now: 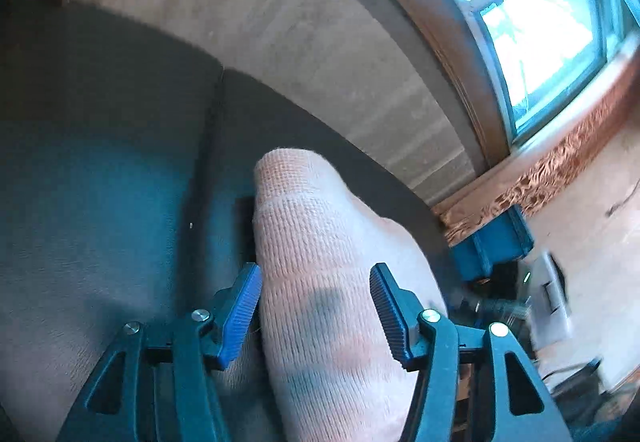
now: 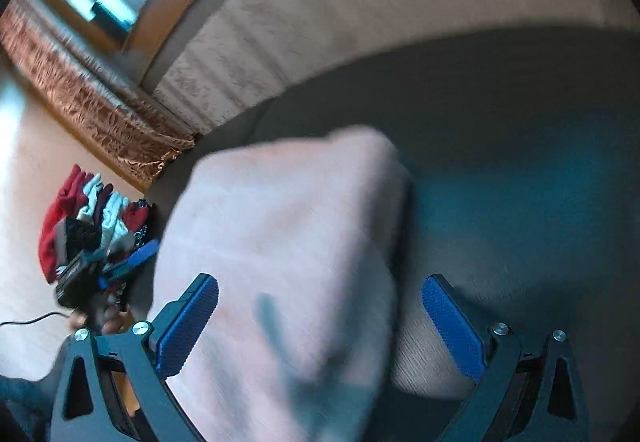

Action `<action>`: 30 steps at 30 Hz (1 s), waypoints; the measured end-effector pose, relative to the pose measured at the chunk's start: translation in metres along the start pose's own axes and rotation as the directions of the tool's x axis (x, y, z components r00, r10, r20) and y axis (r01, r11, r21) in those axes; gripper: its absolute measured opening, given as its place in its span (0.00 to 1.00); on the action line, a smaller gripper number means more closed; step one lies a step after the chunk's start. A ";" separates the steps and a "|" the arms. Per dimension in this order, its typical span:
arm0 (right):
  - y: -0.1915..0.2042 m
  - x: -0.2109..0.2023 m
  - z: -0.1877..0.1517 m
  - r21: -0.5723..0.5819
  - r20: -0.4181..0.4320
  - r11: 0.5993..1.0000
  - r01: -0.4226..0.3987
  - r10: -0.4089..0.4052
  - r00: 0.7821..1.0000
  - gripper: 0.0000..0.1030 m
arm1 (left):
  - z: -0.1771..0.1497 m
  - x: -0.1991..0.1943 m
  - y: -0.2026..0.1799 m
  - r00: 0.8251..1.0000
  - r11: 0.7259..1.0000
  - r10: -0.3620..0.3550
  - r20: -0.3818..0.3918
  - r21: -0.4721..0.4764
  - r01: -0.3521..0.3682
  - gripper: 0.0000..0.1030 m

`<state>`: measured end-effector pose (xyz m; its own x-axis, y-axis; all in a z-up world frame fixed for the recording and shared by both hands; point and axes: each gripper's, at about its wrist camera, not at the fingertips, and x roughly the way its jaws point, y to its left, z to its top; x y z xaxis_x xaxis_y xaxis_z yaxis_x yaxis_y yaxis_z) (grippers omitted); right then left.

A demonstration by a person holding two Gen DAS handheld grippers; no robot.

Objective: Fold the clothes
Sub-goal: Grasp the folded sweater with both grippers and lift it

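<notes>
Lying on a dark grey sofa (image 1: pixel 100 130), a pale pink knitted garment (image 1: pixel 320 262) runs forward between the fingers of the left gripper (image 1: pixel 316 306). In the left wrist view the blue ribbed pads (image 1: pixel 240 314) stand apart on either side of the cloth; the left pad touches or nearly touches its edge, while the right pad overlaps the fabric from in front, so the jaws are spread and not clamped on it. The garment shows a waffle-like weave with faint lighter bands across it and ends in a rounded, folded tip near the seam between two sofa cushions. Behind the sofa rises a beige textured wall (image 1: pixel 320 42), with a bright window (image 1: pixel 540 22) at upper right and a brown patterned curtain (image 1: pixel 560 170) below it.

In the right wrist view, which is blurred, the same pink garment (image 2: pixel 288 234) appears as a broad folded bundle on the grey sofa (image 2: pixel 520 146), filling the space ahead of the right gripper (image 2: pixel 320 322). Its blue pads (image 2: pixel 188 326) are set wide apart, the left one just beside the cloth and the right one clear of it over the cushion. At far left a heap of red, white and dark clothes (image 2: pixel 92 218) lies near the left gripper (image 2: pixel 124 266), seen here small and blurred.
</notes>
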<state>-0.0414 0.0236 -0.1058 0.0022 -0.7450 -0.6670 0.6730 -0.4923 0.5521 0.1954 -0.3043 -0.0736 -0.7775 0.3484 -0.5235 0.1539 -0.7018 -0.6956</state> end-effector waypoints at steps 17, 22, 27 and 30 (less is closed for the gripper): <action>0.032 0.050 -0.020 -0.247 -0.062 0.963 -0.105 0.092 0.994 1.00 | 0.002 0.077 -0.011 0.979 0.996 -0.078 -0.190 0.022 0.084 0.71; 0.043 0.059 -0.010 -0.168 -0.116 0.986 -0.018 -0.002 0.993 0.98 | -0.004 0.067 -0.023 0.987 0.998 -0.061 -0.150 0.021 0.065 0.42; 0.078 0.058 -0.015 -0.157 -0.139 0.985 -0.071 0.049 0.989 0.46 | -0.011 0.006 -0.048 1.000 0.996 -0.007 -0.027 0.086 0.009 0.38; 0.110 0.059 -0.015 -0.181 -0.114 0.973 -0.142 0.122 0.986 0.38 | -0.015 -0.033 -0.062 0.998 0.993 0.019 0.052 0.118 -0.025 0.38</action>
<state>0.0439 -0.0671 -0.0920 0.1692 -0.7433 -0.6472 0.7883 -0.2921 0.5416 0.2210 -0.2628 -0.0202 -0.8052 0.3021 -0.5103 0.1001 -0.7789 -0.6191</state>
